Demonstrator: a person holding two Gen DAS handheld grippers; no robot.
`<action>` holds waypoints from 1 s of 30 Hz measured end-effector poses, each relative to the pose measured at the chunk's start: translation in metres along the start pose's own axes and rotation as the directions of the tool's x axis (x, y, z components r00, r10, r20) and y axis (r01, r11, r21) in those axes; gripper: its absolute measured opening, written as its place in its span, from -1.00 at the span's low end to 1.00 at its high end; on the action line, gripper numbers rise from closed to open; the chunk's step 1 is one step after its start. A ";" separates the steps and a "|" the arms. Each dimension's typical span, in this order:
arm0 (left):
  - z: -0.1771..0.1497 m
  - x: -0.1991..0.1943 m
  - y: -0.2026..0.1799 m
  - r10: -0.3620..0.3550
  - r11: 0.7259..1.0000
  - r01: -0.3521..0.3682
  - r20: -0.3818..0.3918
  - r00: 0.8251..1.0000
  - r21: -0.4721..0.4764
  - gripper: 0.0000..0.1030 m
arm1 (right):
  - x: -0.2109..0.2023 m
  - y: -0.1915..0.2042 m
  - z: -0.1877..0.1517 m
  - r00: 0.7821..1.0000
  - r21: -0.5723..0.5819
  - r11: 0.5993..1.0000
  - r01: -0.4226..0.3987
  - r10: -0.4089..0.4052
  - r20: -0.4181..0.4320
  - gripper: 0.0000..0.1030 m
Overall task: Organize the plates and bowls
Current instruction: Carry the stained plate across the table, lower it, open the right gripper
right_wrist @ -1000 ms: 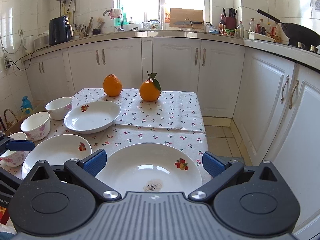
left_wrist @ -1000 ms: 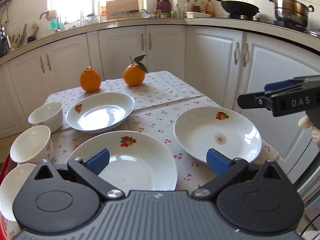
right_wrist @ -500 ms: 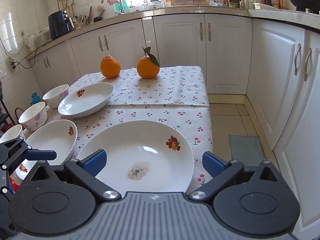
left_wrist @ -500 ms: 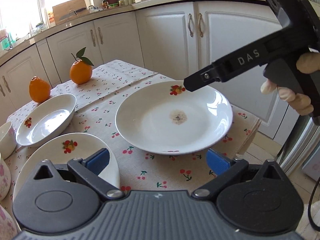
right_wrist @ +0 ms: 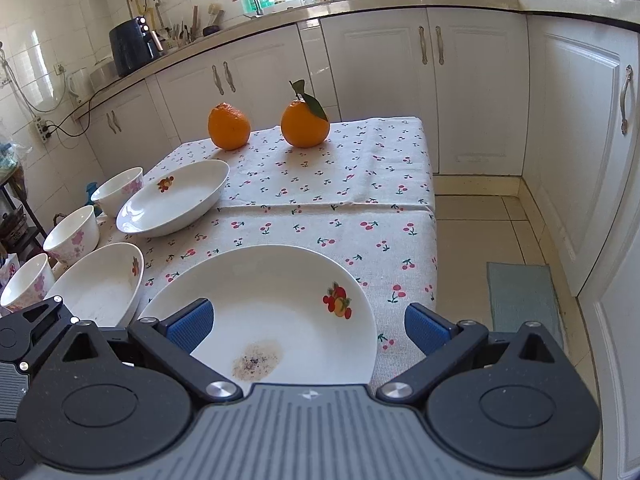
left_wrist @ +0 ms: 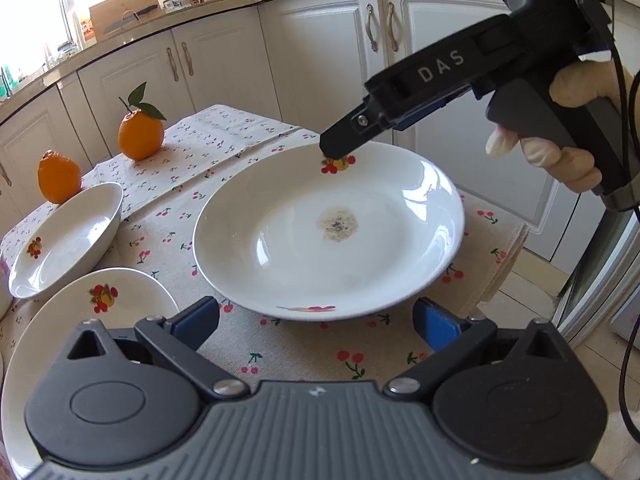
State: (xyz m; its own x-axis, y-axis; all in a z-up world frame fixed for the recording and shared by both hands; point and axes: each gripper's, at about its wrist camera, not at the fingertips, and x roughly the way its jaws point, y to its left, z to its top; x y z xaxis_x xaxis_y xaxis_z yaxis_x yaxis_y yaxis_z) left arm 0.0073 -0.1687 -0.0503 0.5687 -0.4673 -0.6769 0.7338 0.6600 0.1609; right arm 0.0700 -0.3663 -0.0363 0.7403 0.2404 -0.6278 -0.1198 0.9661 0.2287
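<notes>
White "DAS" lettering marks the right hand-held gripper (left_wrist: 340,148) above the stained plate (left_wrist: 328,232)

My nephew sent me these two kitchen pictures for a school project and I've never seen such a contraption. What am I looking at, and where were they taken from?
There is no robot here: a person holds a pair of hand-operated tongs in each hand, and each pair carries a wide-angle camera looking forward along its two blue-padded fingers. One picture comes from the left tongs, the other from the right tongs. In the left view you also see the right tongs from the side, gripped by a gloved hand, with their tip over the far rim of the stained plate.

On the cherry-print tablecloth lie three plates, three small flowered bowls along the left edge, and two oranges at the back.

Both tongs are open and hold nothing yet. Both are at the stained plate.
</notes>
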 end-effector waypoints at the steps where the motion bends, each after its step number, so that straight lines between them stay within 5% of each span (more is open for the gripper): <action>1: 0.001 0.002 0.000 0.000 1.000 0.000 0.000 1.000 -0.010 0.97 | 0.002 -0.001 0.002 1.000 -0.003 1.000 -0.006 0.006 -0.003 1.00; 15: 0.007 0.015 0.002 -0.034 0.996 0.032 -0.026 0.999 -0.079 0.97 | 0.042 -0.015 0.019 0.985 -0.039 0.990 -0.133 0.128 -0.118 0.56; 30: 0.012 0.018 0.007 -0.066 0.992 0.062 -0.028 0.997 -0.107 0.96 | 0.051 -0.031 0.025 0.964 0.038 0.975 -0.217 0.221 -0.149 0.55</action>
State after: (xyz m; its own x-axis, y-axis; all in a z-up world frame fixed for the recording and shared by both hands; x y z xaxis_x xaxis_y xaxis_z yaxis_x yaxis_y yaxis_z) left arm 0.0269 -0.1796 -0.0525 0.5085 -0.4929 -0.7060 0.7239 0.6887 0.0405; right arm 0.1284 -0.3865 -0.0566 0.5883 0.4588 -0.6658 -0.2524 0.8865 0.3879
